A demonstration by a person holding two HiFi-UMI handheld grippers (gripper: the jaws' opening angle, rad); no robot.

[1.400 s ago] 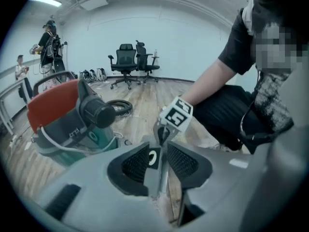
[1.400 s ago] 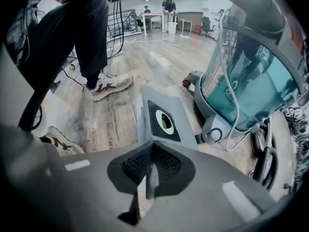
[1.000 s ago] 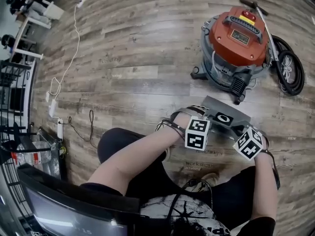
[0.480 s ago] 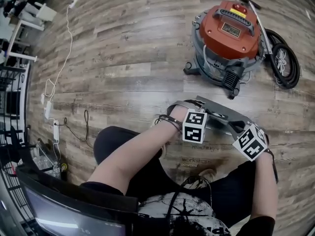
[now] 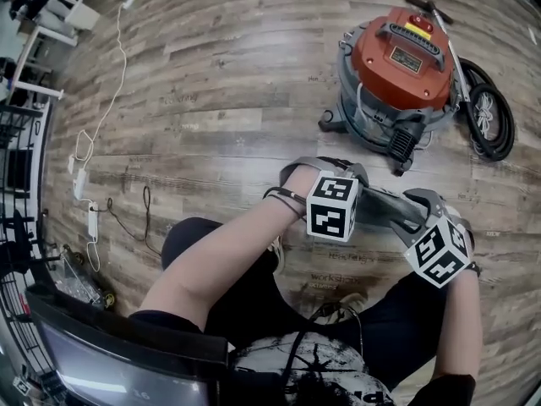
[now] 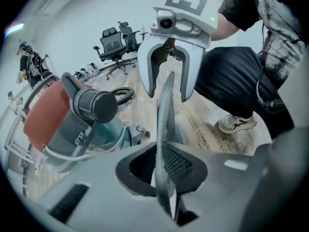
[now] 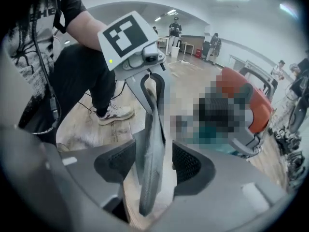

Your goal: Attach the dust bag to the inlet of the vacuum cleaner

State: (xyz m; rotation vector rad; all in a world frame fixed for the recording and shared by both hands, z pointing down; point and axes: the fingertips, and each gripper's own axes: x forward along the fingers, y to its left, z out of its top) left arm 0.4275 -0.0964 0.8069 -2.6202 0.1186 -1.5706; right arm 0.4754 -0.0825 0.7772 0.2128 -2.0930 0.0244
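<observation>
— Where is the dust bag (image 5: 382, 203)?
— On the person's side of the vacuum cleaner (image 5: 397, 62) and apart from it. It is a flat grey sheet that runs between the two hand-held grippers, above the wood-plank floor (image 5: 211, 125).
— Which one has hold of it?
— The left hand-held gripper (image 6: 165, 166). Its jaws have just been closing and now stand narrow, with both pads pressed on the bag's edge.
— And the other?
— The right hand-held gripper (image 7: 153, 163) has just been opening its jaws. They stand wide. The bag passes edge-on between them with a gap to each pad, so it clamps nothing.
— And the vacuum cleaner itself?
— It is upright, with its red top on the grey drum. A black hose (image 5: 494, 117) lies coiled on the floor just beside it, on the right gripper's side.
</observation>
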